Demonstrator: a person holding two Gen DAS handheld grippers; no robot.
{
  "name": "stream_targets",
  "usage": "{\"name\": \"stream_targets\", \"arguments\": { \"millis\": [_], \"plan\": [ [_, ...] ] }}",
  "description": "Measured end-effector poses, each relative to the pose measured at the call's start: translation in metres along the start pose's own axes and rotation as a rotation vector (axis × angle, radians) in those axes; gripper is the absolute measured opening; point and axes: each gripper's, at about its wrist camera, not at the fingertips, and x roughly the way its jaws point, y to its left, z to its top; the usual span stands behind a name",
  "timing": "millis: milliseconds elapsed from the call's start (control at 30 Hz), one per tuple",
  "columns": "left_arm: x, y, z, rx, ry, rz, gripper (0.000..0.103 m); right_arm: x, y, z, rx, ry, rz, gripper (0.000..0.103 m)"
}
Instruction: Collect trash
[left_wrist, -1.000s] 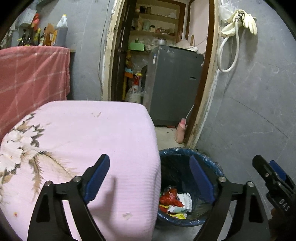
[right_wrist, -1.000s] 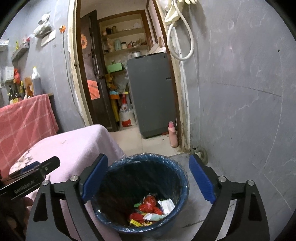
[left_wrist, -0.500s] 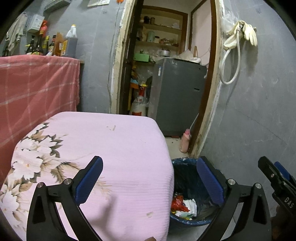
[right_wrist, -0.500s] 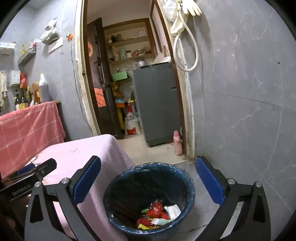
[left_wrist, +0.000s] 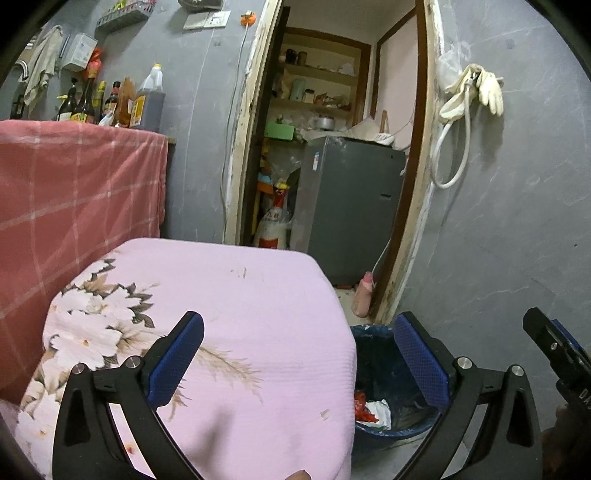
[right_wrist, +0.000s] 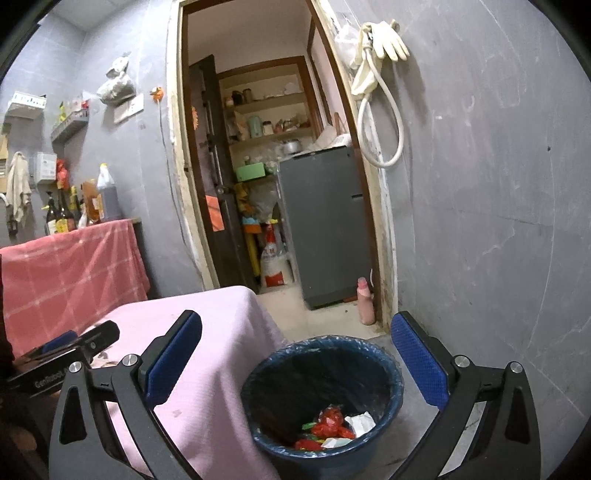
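Observation:
A blue bin with a dark liner (right_wrist: 391, 376) stands on the floor beside the pink-cloth table (right_wrist: 221, 332). Red and white wrappers (right_wrist: 332, 424) lie at its bottom. In the left wrist view the bin (left_wrist: 373, 336) sits at the table's (left_wrist: 236, 317) right edge, wrappers (left_wrist: 369, 408) inside. My left gripper (left_wrist: 299, 354) is open and empty above the table's right part. My right gripper (right_wrist: 297, 354) is open and empty above the bin. Each gripper shows at the edge of the other's view.
A red checked cloth (left_wrist: 74, 192) covers a counter with bottles (left_wrist: 110, 99) at the left. A doorway opens onto a grey fridge (right_wrist: 325, 225) and shelves. A pink bottle (right_wrist: 365, 301) stands by the door frame. A hose and gloves (right_wrist: 380, 48) hang on the grey wall.
Both grippers have risen and drawn back from the bin, so it sits lower and smaller in both views. More of the table and counter shows. Both stay open and empty.

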Motion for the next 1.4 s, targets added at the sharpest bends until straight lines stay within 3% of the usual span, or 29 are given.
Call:
{"name": "stream_targets", "arguments": {
  "millis": [300, 733, 1400],
  "plan": [
    [-0.030, 0.012, 0.005, 0.010, -0.021, -0.012, 0.101, -0.029, 0.022, 0.000, 0.019, -0.017, 0.007, 0.103],
    [-0.062, 0.037, -0.021, 0.032, -0.005, -0.012, 0.101, -0.063, 0.053, -0.023, 0.020, 0.049, -0.029, 0.103],
    [-0.098, 0.060, -0.063, 0.070, -0.049, 0.021, 0.101, -0.100, 0.077, -0.063, -0.092, -0.045, -0.057, 0.103]
  ]
}}
